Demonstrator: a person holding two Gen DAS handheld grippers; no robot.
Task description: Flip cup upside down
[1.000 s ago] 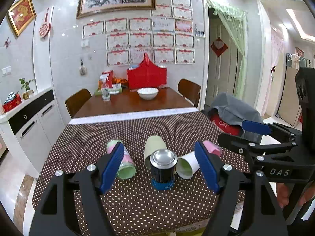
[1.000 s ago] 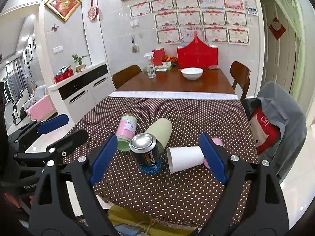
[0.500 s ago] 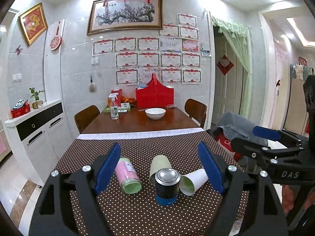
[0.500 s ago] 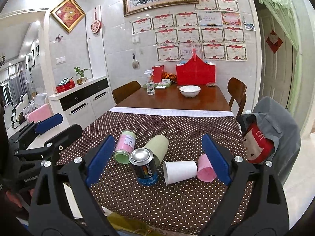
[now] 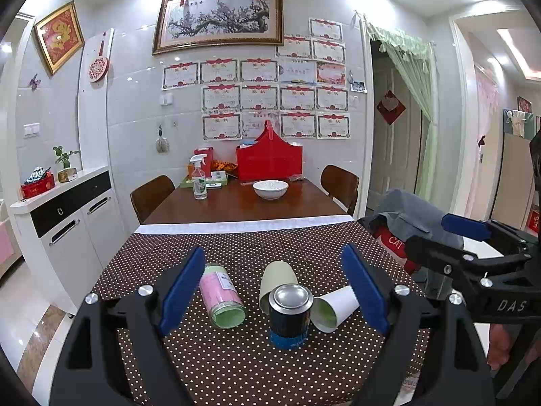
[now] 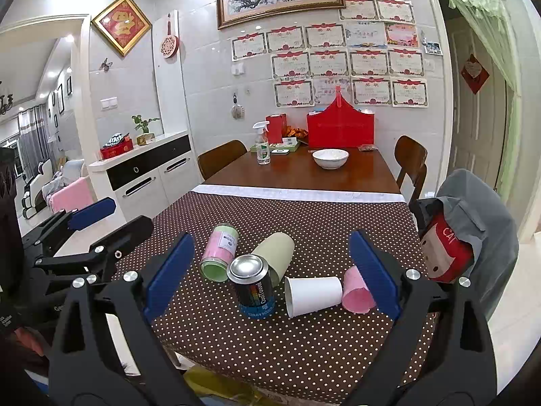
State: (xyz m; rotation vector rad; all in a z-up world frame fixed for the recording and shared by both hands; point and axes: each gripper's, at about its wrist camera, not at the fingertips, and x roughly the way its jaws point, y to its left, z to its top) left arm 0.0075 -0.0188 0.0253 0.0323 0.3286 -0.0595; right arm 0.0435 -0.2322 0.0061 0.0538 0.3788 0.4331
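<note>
Left gripper (image 5: 274, 291) is seen in the left wrist view with its blue pads spread wide and nothing held between them; it is raised above the near edge of the dotted tablecloth (image 5: 236, 365). Three cups are counted in this view, all lying on their sides. The pink cup (image 5: 221, 299) lies with its long axis running away from the camera and its green-lined mouth toward the camera. The green cup (image 5: 275, 279) lies behind the can (image 5: 289, 314), mouth toward the camera, partly hidden. The white cup (image 5: 334, 308) lies just right of the can, mouth pointing near-left. One can is counted, standing upright. The right gripper (image 5: 473, 247) is seen at the right edge.

Right gripper (image 6: 270, 270) is seen in the right wrist view with its pads likewise wide apart and empty, above the near table edge. Four cups are counted here, all on their sides: pink cup (image 6: 219, 250), green cup (image 6: 275, 255), white cup (image 6: 312, 294) with its long axis left-right and mouth to the left, and a small pink cup (image 6: 355, 292) just beside its base. The can (image 6: 253, 287) stands upright between them.
</note>
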